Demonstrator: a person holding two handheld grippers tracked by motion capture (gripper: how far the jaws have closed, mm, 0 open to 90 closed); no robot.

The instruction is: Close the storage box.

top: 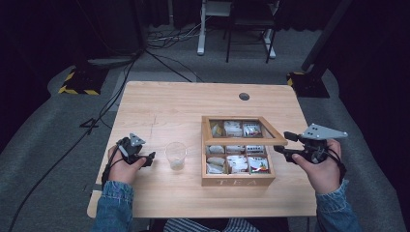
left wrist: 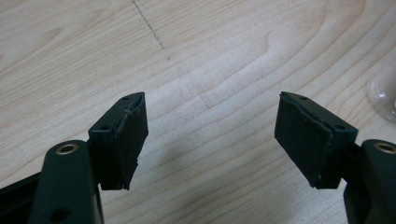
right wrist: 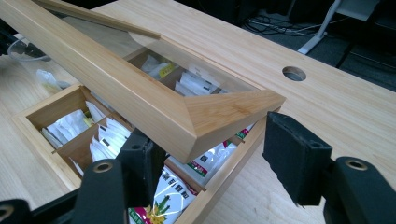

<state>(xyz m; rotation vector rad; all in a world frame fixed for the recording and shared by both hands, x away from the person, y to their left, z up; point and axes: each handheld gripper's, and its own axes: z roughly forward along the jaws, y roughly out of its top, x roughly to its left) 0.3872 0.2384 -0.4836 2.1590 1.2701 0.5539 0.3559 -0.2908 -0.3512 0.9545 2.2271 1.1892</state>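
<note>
A wooden tea box (top: pixel 237 181) marked TEA stands right of the table's middle, its compartments filled with tea bags (top: pixel 237 163). Its glass-paned lid (top: pixel 239 141) is raised at a slant. My right gripper (top: pixel 283 143) is at the lid's right front corner. In the right gripper view the lid (right wrist: pixel 154 107) has that corner between the open jaws of the gripper (right wrist: pixel 217 158), lying over the left finger (right wrist: pixel 140 161). The right pad (right wrist: pixel 292 154) stands clear of the wood. My left gripper (top: pixel 147 158) hovers low over bare table, open and empty (left wrist: pixel 210 135), just left of a clear plastic cup (top: pixel 176 154).
The cup's rim (left wrist: pixel 383 95) shows at the right edge of the left gripper view. A round cable hole (top: pixel 244 96) sits at the table's far side. Cables and a desk frame (top: pixel 232 29) are on the floor beyond the table.
</note>
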